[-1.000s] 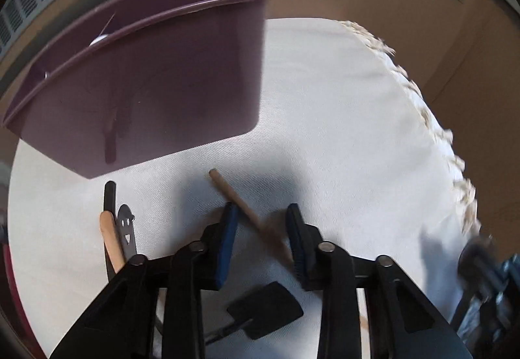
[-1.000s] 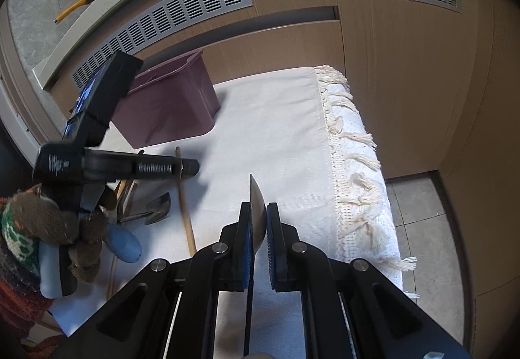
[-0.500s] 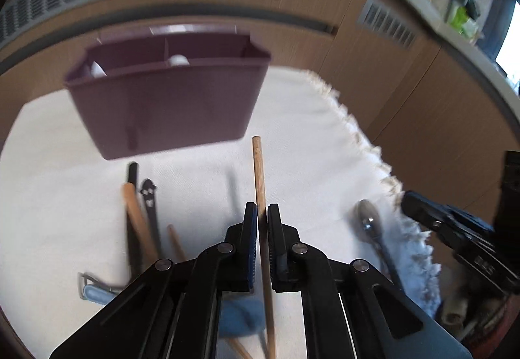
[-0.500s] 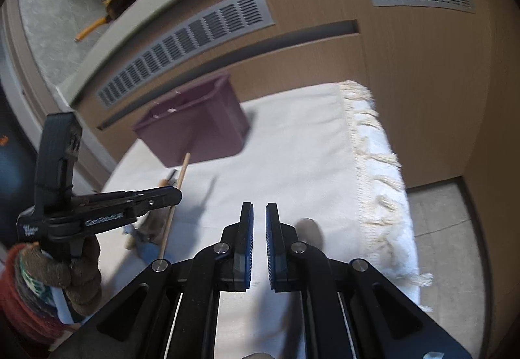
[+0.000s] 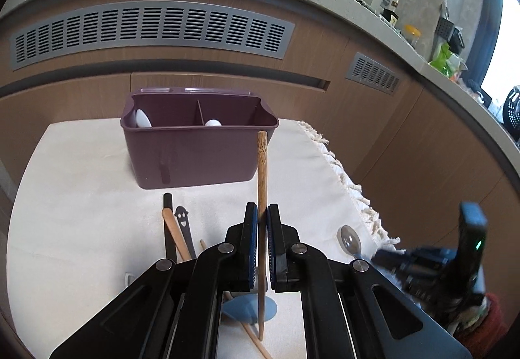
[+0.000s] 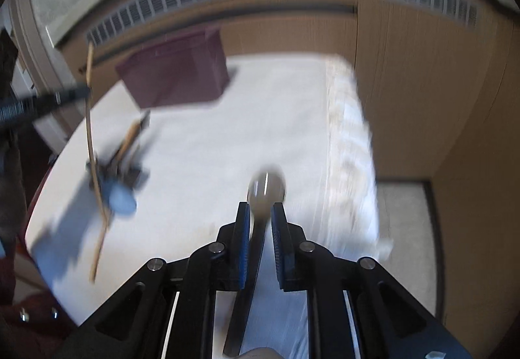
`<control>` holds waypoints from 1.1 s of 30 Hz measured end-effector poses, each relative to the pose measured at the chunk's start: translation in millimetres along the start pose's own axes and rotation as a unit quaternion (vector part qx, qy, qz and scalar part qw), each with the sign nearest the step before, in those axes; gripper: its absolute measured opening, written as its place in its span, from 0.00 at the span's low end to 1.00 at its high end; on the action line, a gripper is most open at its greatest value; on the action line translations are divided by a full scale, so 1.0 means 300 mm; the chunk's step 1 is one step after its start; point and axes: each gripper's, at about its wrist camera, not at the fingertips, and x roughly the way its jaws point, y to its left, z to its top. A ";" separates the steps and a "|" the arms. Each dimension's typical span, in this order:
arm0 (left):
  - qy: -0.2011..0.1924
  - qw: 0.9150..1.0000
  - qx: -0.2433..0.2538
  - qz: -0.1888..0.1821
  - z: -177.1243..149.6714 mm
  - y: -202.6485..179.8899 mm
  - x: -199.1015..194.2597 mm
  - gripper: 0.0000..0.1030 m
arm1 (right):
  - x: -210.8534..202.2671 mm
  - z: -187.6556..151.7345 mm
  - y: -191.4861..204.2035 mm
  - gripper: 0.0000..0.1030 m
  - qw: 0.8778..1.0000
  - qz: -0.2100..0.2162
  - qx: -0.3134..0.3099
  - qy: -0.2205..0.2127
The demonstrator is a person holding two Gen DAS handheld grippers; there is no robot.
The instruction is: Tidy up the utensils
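Cream fringed cloth (image 5: pixel 97 203) covers desk before wood cabinets (image 5: pixel 406 138) with vents; left gripper (image 5: pixel 262 229) jaws clamp chopstick (image 5: pixel 262 170), right gripper (image 6: pixel 260 222) jaws straddle spoon (image 6: pixel 266 186), grip unclear.

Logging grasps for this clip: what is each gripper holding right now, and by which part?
The left gripper is shut on the wooden chopstick, gripped around mid-shaft. The right gripper straddles the metal spoon at its neck; blur hides whether it is clamped.

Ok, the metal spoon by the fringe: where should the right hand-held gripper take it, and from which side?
Grip the metal spoon on its thin handle, behind the bowl, coming from above with fingers across it. It lies flat on the white cloth, bowl away from the person, and the handle is the narrow part.
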 end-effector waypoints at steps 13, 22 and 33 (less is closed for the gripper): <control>-0.005 1.000 -0.016 0.003 -0.016 0.046 -0.034 0.06 | 0.173 0.093 0.022 0.26 1.000 -0.025 -0.005 0.018; -0.012 1.000 -0.020 0.002 -0.019 0.054 -0.053 0.06 | 0.217 0.133 0.118 0.26 0.997 -0.042 -0.065 0.017; -0.123 0.992 0.009 -0.009 0.204 0.050 -0.265 0.05 | -0.152 0.399 0.214 0.26 0.981 0.052 -0.053 -0.181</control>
